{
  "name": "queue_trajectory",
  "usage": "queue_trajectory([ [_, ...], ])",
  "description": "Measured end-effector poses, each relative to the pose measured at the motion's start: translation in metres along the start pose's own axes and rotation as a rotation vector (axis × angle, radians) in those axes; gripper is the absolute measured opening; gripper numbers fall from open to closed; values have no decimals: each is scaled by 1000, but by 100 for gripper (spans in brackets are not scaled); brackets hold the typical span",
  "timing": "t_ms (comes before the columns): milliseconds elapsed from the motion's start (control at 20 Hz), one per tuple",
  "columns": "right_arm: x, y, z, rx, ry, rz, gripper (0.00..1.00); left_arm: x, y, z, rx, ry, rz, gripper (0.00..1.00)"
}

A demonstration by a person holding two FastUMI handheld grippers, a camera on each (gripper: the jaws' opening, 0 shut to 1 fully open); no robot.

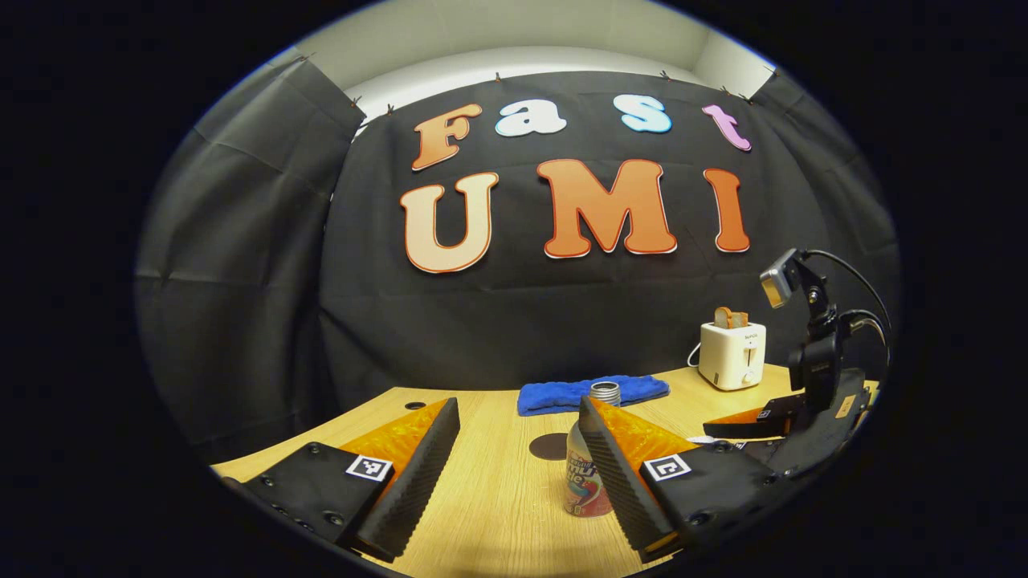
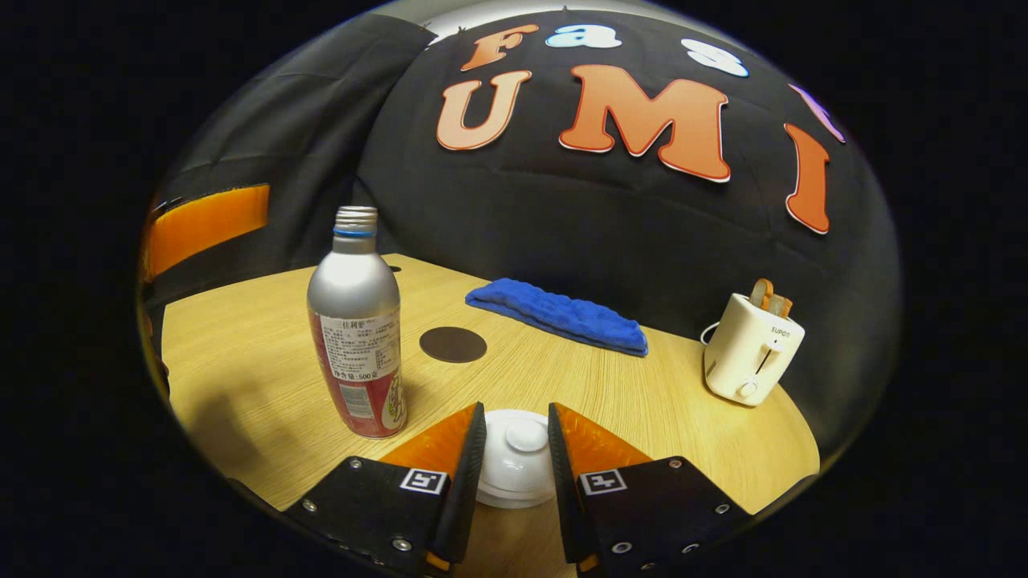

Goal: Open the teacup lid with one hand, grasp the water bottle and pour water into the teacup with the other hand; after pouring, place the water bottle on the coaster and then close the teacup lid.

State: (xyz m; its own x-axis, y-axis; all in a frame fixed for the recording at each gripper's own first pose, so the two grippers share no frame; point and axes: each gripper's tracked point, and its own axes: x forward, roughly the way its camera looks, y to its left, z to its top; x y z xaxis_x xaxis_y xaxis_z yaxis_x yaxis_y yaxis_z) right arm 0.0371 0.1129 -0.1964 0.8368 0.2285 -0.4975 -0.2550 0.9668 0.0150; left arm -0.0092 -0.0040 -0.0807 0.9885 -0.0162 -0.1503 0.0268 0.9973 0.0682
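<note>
water bottle beside coaster, towel behind

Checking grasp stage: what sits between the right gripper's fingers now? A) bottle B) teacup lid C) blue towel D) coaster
B: in the right gripper view the white teacup lid lies between the right gripper fingers, while the bottle stands off to the side.

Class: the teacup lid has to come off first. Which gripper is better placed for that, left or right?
Right. The right gripper has its jaws either side of the teacup lid; the left gripper stands open beside the water bottle.
</note>
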Motion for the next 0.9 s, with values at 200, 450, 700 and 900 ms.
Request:
queue_trajectory([
  [200, 1, 1, -1, 27, 12, 12, 46, 0, -1, -3, -8, 6, -1, 100],
  [450, 1, 3, 0, 26, 21, 28, 46, -2, -1, -6, -15, 13, -1, 98],
  [700, 3, -3, -2, 75, 33, 13, 29, -6, -2, -3, -17, 8, -2, 99],
  [900, 2, -3, 0, 67, 26, 17, 24, -6, -2, -5, -21, 10, -2, 98],
])
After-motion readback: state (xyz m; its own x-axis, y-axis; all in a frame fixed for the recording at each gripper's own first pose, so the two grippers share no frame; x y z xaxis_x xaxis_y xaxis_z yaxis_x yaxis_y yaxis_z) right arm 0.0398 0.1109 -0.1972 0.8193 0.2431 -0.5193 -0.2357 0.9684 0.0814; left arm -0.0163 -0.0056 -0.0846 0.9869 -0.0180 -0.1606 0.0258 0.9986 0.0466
